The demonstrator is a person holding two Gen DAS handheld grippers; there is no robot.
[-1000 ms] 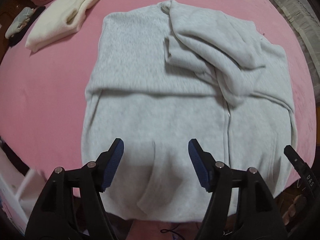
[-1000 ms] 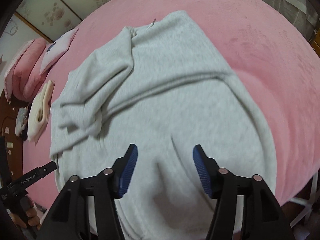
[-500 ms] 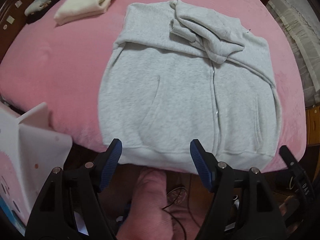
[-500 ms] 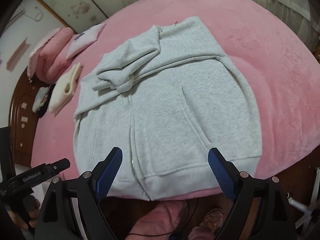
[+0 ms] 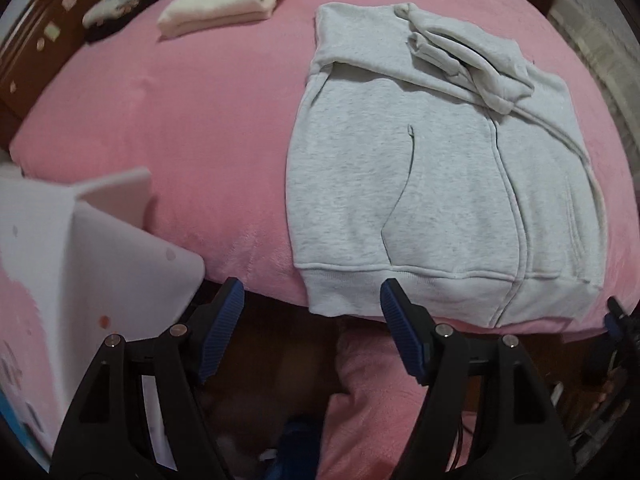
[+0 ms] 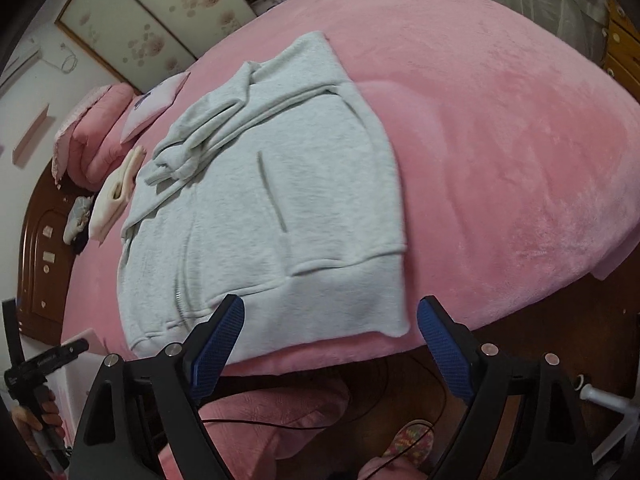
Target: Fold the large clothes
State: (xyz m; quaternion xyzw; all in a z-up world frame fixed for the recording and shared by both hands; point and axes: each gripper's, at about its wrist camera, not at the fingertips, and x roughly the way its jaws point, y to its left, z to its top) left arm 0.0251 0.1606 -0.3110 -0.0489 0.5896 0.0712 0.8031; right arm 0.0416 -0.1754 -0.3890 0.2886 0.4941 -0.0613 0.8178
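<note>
A light grey zip hoodie (image 5: 440, 200) (image 6: 280, 220) lies flat, front up, on the pink bed (image 5: 180, 120) (image 6: 500, 140). Its sleeves (image 5: 460, 52) (image 6: 200, 136) are folded across the chest. Its ribbed hem reaches the bed's near edge. My left gripper (image 5: 311, 300) hovers open just off that edge, near the hem's left corner, with nothing between its blue pads. Just as bare, my right gripper (image 6: 331, 312) stands open wide in front of the hem's right part.
A folded cream garment (image 5: 228, 0) (image 6: 116, 188) lies at the far left of the bed. A wooden headboard (image 6: 40, 248) and pink pillows (image 6: 100, 132) stand beyond it. A white box (image 5: 80, 240) sits at the near left. The person's pink-trousered leg (image 5: 372, 392) and slipper (image 6: 412, 440) are below.
Both grippers have drawn back from above the hoodie's lower front to beyond the bed's near edge. The right jaws have spread wider. The hoodie has stayed put.
</note>
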